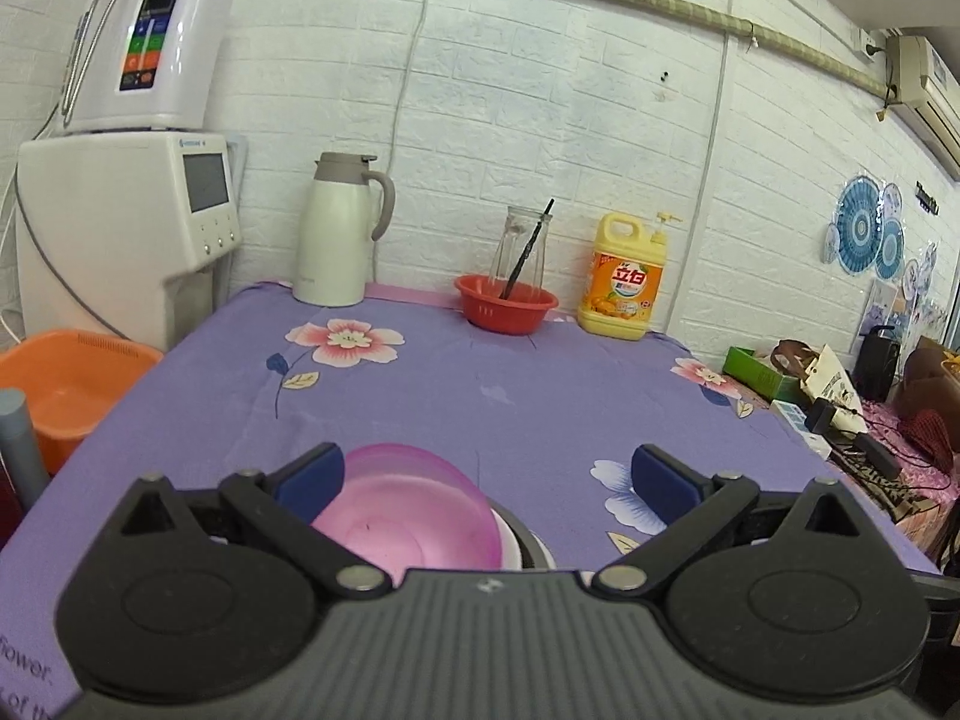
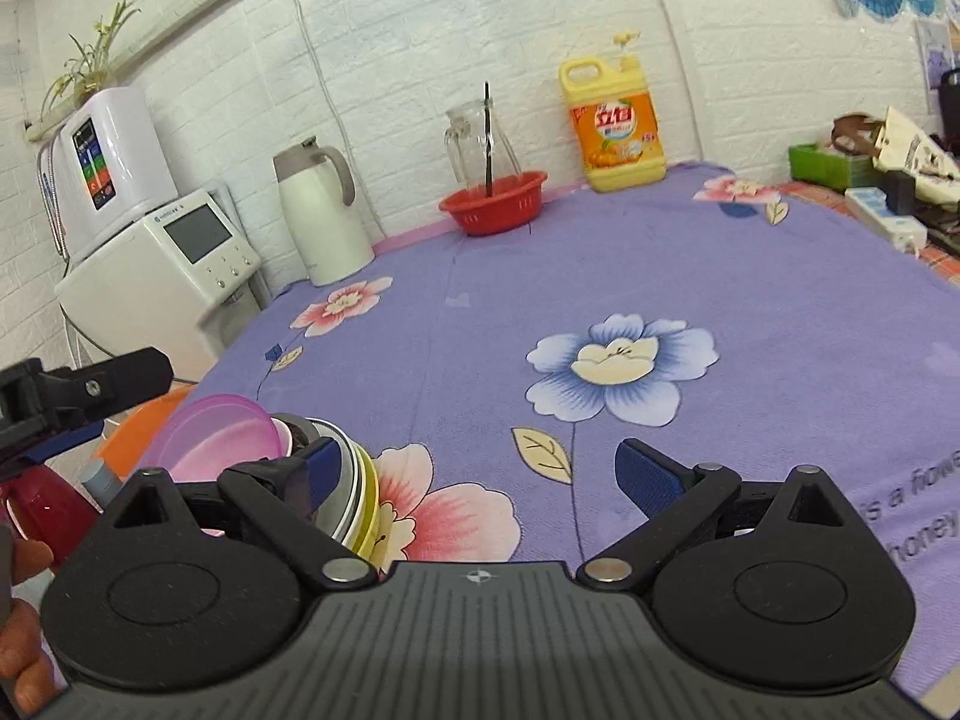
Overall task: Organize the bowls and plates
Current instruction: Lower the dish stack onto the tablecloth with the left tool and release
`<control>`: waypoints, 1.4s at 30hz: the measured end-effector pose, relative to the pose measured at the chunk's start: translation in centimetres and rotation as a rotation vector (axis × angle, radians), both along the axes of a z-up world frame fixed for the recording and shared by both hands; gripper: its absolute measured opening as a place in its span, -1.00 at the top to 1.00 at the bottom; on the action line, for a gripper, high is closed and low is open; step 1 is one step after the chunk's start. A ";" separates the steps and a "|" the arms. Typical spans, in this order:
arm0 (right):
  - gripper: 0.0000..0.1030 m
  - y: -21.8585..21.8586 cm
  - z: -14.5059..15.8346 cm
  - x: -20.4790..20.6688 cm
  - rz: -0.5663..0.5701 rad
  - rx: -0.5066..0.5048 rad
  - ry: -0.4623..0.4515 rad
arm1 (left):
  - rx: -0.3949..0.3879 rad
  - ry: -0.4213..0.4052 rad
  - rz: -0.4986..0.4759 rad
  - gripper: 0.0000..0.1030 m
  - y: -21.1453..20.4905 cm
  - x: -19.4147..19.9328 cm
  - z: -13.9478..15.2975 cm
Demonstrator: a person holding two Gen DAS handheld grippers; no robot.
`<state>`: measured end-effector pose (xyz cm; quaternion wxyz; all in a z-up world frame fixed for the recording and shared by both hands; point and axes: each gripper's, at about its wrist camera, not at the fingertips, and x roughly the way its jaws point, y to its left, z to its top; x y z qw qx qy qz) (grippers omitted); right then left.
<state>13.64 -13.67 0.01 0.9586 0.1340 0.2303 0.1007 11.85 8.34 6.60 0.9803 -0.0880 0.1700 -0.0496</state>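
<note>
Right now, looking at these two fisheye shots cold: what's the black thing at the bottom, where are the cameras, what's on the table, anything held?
No robot here: a person holds a two-finger gripper in each hand, with a camera on each looking forward along its blue-padded fingers. The black shape at the bottom is the gripper body.

The left wrist view shows the left gripper open, holding nothing, with a pink bowl topping a stack of dishes between its fingers. The right wrist view shows the right gripper open and empty, with the same stack at its left finger.

On the purple flowered tablecloth at the back stand a white thermos jug, a red basket with a glass carafe behind it, and a yellow detergent bottle.
</note>
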 end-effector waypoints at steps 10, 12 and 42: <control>-1.00 -0.6 0.0 -3.8 -0.001 0.001 -0.049 | 0.027 0.015 -0.036 -0.97 -1.4 -4.3 -0.8; -1.00 -0.6 -0.1 -4.7 0.001 -0.002 -0.055 | 0.015 0.020 -0.047 -0.97 -1.5 -5.2 -1.2; -1.00 -3.0 -4.2 -14.3 -0.114 -0.078 -0.004 | 0.130 0.060 0.018 -0.97 -4.1 -12.5 -5.0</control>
